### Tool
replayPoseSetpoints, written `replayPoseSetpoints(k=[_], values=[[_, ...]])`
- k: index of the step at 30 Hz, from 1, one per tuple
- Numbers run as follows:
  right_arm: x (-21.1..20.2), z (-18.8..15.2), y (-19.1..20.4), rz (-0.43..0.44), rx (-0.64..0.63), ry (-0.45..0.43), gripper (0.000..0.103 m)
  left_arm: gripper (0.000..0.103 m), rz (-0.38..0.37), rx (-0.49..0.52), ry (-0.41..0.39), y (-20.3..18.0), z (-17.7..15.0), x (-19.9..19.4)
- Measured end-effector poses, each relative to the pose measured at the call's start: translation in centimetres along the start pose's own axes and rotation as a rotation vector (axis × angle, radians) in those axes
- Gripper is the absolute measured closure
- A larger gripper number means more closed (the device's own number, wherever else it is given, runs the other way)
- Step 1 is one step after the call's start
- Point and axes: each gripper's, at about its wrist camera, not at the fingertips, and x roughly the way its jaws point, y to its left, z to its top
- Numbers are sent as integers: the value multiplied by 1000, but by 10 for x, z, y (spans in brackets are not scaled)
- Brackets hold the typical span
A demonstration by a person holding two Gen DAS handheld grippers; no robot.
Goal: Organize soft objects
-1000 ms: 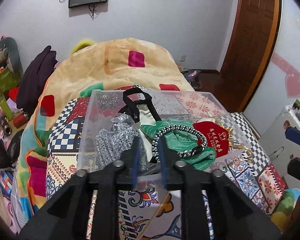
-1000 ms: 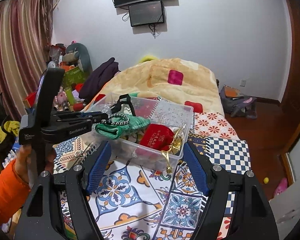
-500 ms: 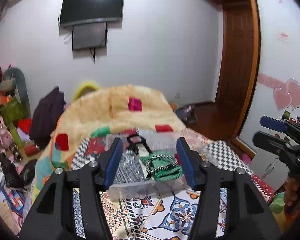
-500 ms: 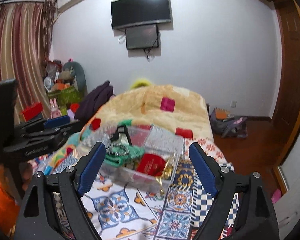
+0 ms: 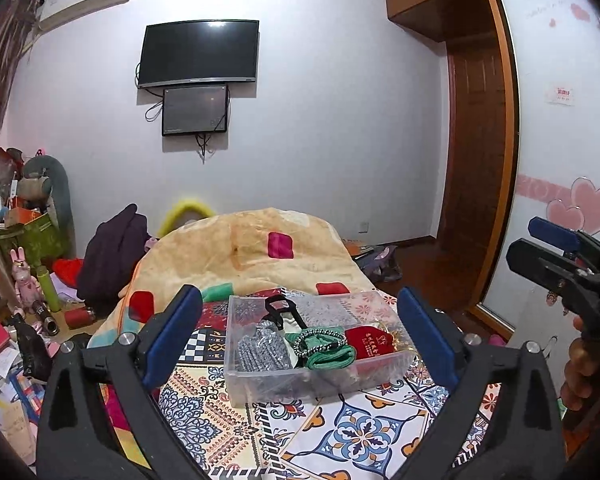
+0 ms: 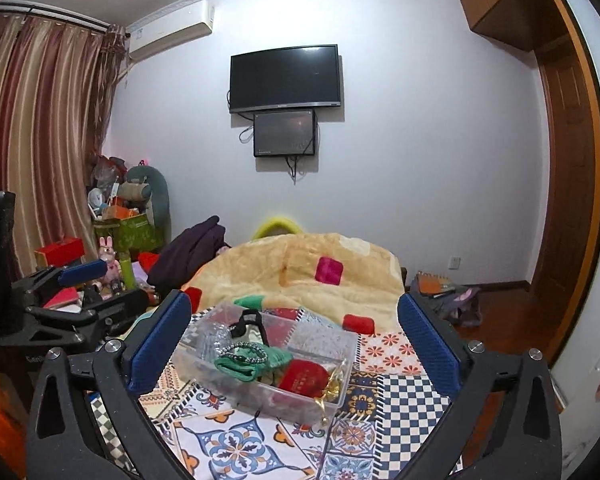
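Both held level and back from the bed, aimed at the far wall: left gripper and right gripper with jaws wide apart, nothing between the blue pads, likely because sorting looks about finished. Soft stuff gathered in clear bin on patterned bedspread, toward its right edge: grey knit piece, green fabric roll under beaded band, red pouch, black strap. Beyond the bin, beige blanket heaped at bed's far end, TV on wall.
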Motion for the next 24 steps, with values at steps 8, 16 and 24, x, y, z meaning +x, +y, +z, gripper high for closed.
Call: replayPoseSetpoints(k=[8,16,24], values=[[4,-3,4,18,6,0,0,3,5,-2,-11,0,-3,-5],[3,-6,2,26,20,4,0,3,3,-1,-19,-2,-3,-6],[0,-7,-1,29,31,5,0,2,1,-3,-19,-3,-3,-7]])
